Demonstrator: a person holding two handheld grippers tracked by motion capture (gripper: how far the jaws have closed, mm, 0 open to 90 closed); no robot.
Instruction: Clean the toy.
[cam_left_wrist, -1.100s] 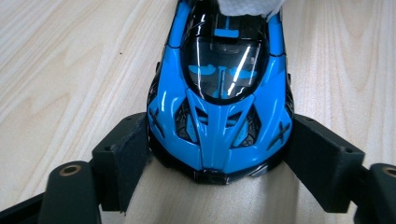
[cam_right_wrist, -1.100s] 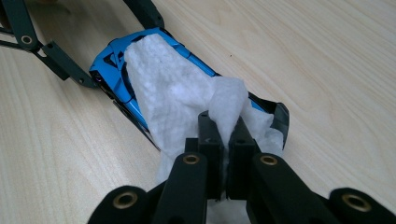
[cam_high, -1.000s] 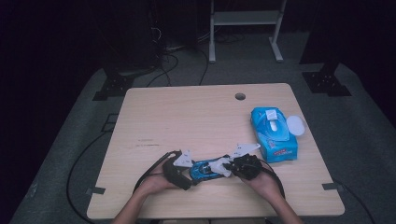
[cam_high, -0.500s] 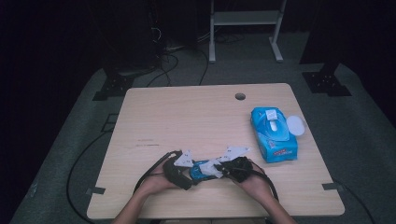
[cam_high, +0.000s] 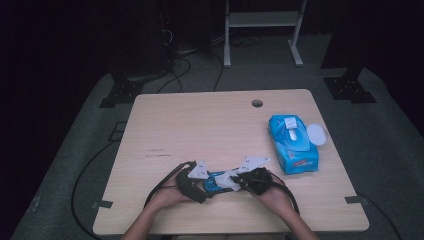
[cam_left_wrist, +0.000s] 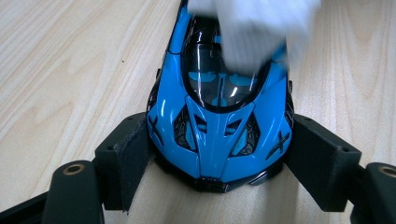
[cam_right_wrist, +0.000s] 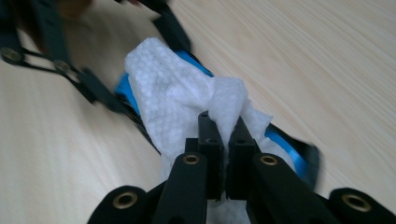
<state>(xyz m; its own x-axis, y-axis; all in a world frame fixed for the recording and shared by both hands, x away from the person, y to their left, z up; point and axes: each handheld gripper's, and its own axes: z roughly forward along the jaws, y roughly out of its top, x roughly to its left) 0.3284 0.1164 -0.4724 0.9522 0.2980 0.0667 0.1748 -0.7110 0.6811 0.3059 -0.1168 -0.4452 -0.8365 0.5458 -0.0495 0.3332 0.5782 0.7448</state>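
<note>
High view, wipes pack (cam_high: 293, 145) lid open, left fingers (cam_left_wrist: 219, 154) gripping toy car (cam_left_wrist: 219, 126), right fingers (cam_right_wrist: 224, 140) pinching wipe (cam_right_wrist: 177, 98)

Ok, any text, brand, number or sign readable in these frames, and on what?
None can be read.
Blue wipes pack: red print on its front, too small and blurred to read.
Blue toy car: no lettering visible, just X-shaped marks on the bodywork.
White wipe: plain.

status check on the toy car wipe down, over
Left gripper shut on blue toy car, fingers at its sides. Right gripper shut on white wipe, laid on the car. Wipes pack well aside.
</note>
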